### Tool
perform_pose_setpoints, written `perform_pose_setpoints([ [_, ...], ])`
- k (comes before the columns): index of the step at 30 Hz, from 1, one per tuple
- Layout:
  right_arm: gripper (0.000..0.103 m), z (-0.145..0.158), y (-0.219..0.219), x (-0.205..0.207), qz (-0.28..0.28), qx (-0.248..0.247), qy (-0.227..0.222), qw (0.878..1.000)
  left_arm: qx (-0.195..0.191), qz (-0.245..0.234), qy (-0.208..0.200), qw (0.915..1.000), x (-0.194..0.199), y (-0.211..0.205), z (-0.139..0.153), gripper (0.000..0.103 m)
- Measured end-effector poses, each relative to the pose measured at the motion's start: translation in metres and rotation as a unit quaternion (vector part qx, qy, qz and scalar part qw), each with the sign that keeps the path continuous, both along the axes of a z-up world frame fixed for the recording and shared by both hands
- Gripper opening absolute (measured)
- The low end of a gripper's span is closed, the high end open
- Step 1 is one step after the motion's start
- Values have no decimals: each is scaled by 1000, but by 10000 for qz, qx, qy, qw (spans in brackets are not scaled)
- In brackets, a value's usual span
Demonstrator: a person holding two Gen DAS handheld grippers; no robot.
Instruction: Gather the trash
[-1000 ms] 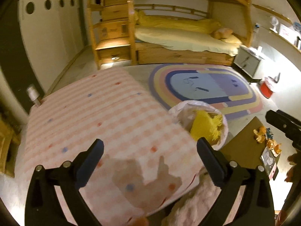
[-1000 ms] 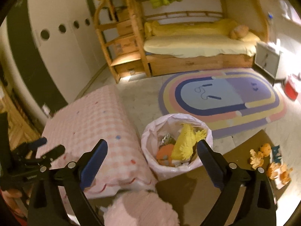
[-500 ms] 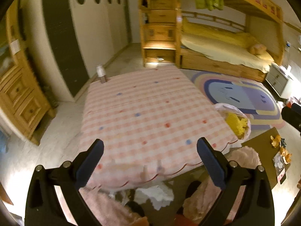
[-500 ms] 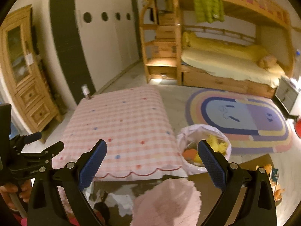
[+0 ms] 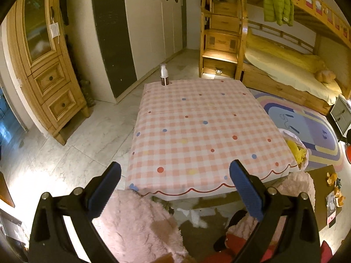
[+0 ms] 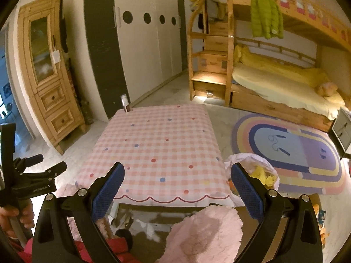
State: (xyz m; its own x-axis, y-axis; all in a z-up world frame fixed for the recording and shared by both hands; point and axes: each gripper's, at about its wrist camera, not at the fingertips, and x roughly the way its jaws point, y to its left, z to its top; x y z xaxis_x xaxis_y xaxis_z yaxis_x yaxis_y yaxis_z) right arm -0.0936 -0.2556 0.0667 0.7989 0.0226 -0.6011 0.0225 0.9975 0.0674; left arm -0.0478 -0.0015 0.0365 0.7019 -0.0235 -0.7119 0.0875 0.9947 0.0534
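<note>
A white trash bag [image 6: 254, 173] holding yellow and orange scraps stands on the floor at the table's right side; in the left wrist view the trash bag [image 5: 296, 149] peeks out past the table's right edge. A small bottle [image 5: 163, 75] with a white cap stands at the far left corner of the pink checked table [image 5: 204, 131]; the bottle [image 6: 125, 105] also shows in the right wrist view beyond the table [image 6: 158, 151]. My left gripper [image 5: 175, 188] is open and empty above the table's near edge. My right gripper [image 6: 176, 190] is open and empty too. The left gripper [image 6: 39, 173] appears at the right wrist view's left edge.
Pink fluffy slippers [image 5: 136, 225] and legs sit below the near table edge. A wooden cabinet [image 5: 43, 61] stands left, white wardrobes behind, a bunk bed [image 5: 285, 65] at the right. A rainbow rug [image 6: 289, 151] covers the floor right. Small toys [image 5: 333, 186] lie on a brown mat.
Both views have pulled back and swung left from the trash bag. The whole table, the bottle and the wooden cabinet have come into view. Both grippers stayed open.
</note>
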Motion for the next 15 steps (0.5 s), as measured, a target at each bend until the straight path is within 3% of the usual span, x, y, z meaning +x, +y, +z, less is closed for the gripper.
perform_pose_setpoints([
  [15,96,-6,2,2,-16,-41,67,10000,15,-45,-35,10000,-1,-4,3,96],
])
